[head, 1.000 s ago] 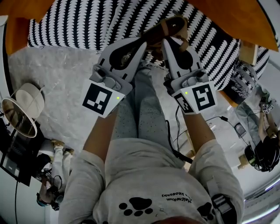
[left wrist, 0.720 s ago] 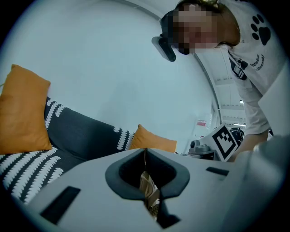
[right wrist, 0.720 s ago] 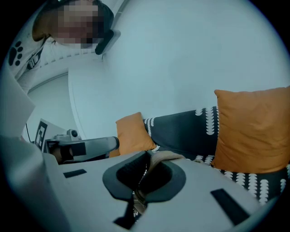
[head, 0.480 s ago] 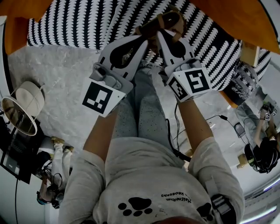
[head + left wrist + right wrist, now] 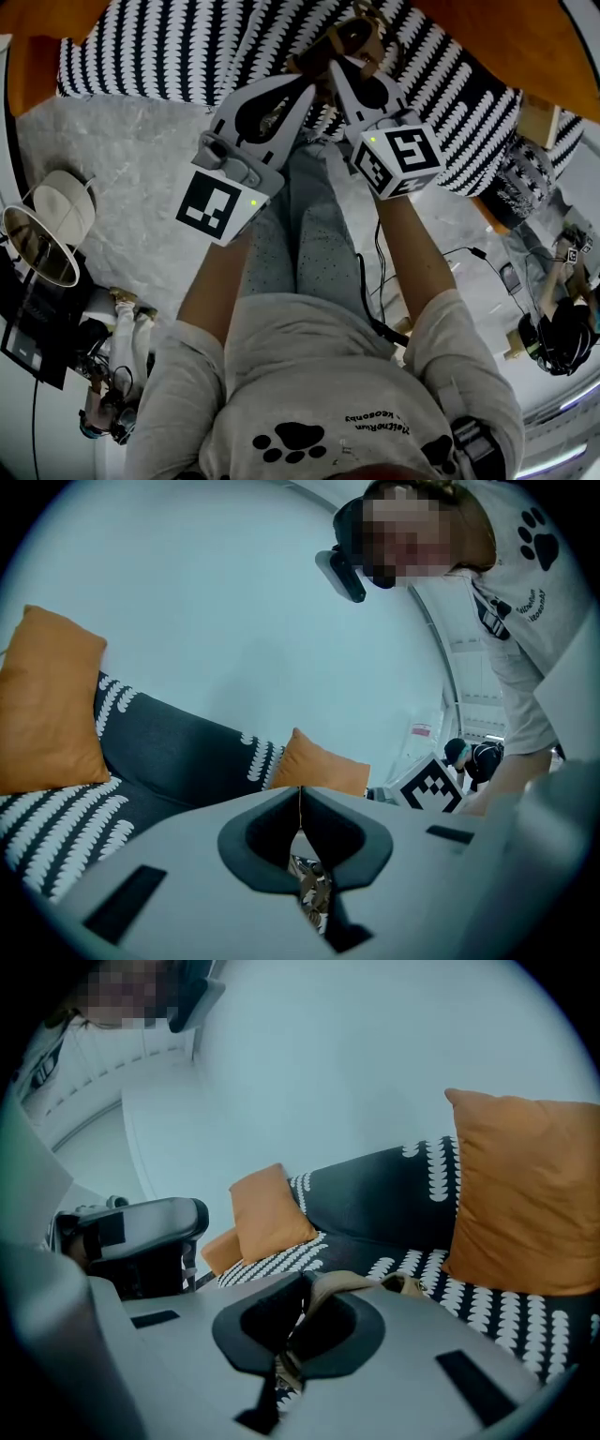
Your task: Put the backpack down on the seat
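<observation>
Both grippers are held out over the black-and-white patterned sofa seat. A tan backpack strap arches between their tips; the bag's body is hidden beneath them. My right gripper is shut on this strap, which curls over its jaw in the right gripper view. My left gripper has its jaws pressed together, with a scrap of patterned backpack fabric showing in the gap below the pads. Its grip appears to be on the backpack too.
Orange cushions lean on the sofa back. A round white lamp stands at the left on the pale rug. Cables trail on the floor by my legs. Other people are at the right and lower left.
My right gripper has moved forward toward the sofa and turned, carrying the tan strap further over the seat. The left gripper has barely shifted.
</observation>
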Demonstrator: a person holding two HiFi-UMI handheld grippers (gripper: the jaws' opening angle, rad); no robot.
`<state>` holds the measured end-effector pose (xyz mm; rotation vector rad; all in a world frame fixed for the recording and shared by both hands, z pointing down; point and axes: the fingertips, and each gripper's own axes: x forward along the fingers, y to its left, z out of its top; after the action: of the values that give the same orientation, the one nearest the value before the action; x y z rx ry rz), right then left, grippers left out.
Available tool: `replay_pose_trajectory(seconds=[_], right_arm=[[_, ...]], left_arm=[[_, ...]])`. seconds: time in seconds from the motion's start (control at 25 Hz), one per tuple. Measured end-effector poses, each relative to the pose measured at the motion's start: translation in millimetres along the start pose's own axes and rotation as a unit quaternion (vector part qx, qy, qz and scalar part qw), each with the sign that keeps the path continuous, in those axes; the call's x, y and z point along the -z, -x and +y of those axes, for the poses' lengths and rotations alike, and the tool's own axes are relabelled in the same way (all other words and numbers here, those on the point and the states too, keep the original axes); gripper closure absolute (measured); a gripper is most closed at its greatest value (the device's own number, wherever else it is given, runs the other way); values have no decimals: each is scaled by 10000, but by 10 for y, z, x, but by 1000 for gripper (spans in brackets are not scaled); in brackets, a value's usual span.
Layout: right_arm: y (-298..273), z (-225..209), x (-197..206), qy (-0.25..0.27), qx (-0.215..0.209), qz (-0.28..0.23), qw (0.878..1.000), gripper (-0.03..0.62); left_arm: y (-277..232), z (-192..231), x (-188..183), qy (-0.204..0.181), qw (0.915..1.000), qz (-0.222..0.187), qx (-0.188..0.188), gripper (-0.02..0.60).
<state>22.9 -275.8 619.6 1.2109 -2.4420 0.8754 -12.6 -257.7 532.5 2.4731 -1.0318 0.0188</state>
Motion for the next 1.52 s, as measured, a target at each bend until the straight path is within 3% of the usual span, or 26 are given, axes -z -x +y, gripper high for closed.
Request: replay_pose_trajectory(seconds=[0.36, 0.8, 1.16, 1.52], right_arm=[[56, -107, 4, 52, -63, -110, 9999, 562], [-250, -76, -313, 399, -134, 4, 9991, 562], [-425, -199, -426, 521, -273, 119, 9982, 560], [-860, -115, -198, 475, -448, 190, 9977, 560]], left_arm=[[-71, -82, 272, -176, 9996, 214, 34, 560], [-139, 138, 227, 12, 9990, 449, 36, 560], [-406, 270, 401, 66, 9973, 735, -36, 560], [-388, 864, 897, 233, 9929, 1113, -342, 560]])
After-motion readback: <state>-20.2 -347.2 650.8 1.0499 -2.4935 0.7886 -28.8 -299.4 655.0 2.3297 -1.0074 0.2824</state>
